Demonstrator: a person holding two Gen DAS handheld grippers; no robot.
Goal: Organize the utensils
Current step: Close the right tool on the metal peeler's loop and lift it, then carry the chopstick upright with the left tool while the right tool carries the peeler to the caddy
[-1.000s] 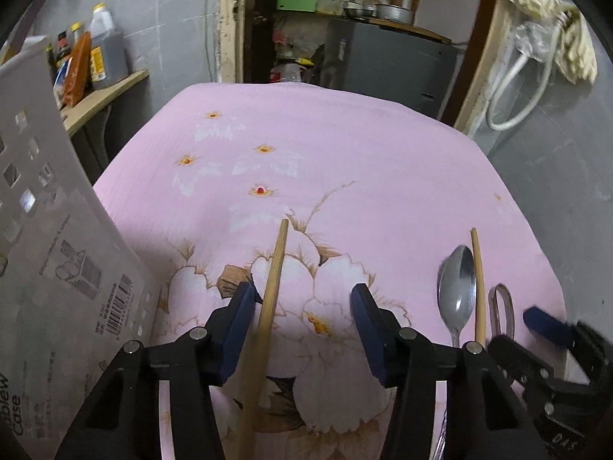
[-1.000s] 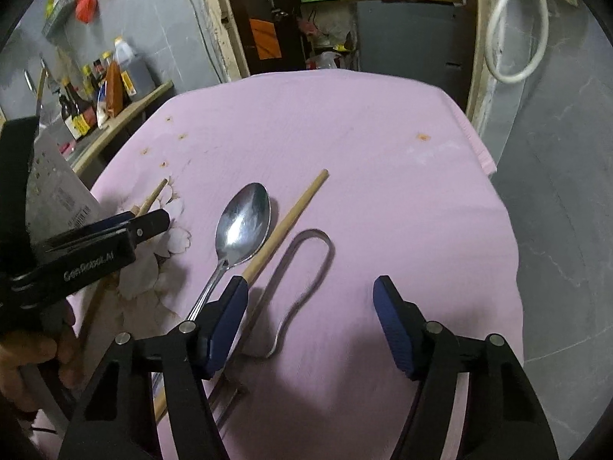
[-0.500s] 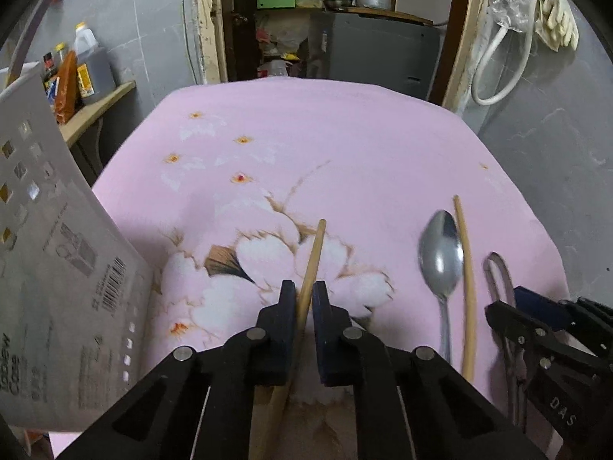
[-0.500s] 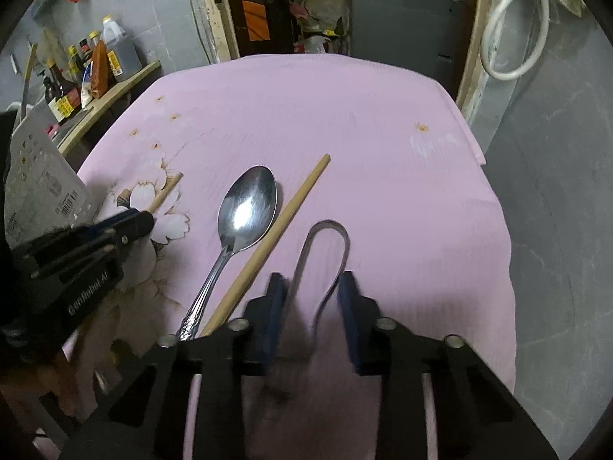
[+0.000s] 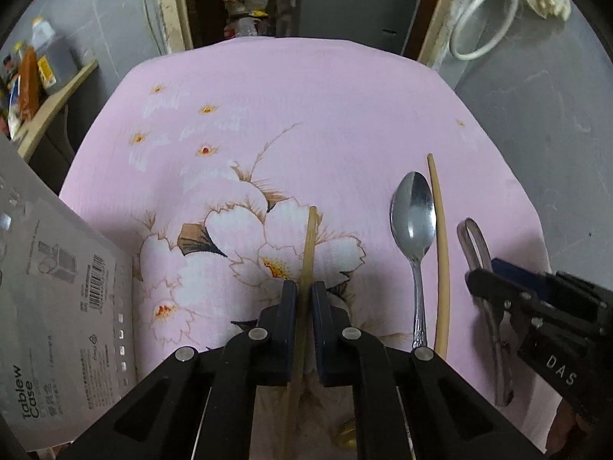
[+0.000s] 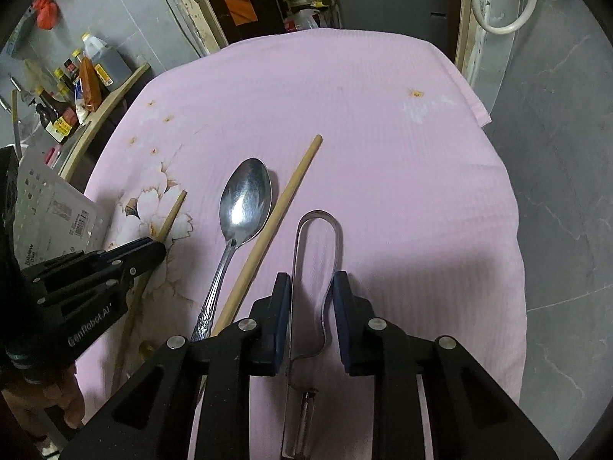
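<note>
Left wrist: spoon (image 5: 413,217) beside chopstick (image 5: 440,253) (touching?); case (image 5: 57,306) leftward.

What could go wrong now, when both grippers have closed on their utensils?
1. The left gripper pinches the chopstick on a narrow round shaft; it may swivel or slip when lifted.
2. The right gripper squeezes the looped metal peeler on its springy sides, so it could pop out.
3. The spoon and second chopstick lie close by and may get knocked.
</note>
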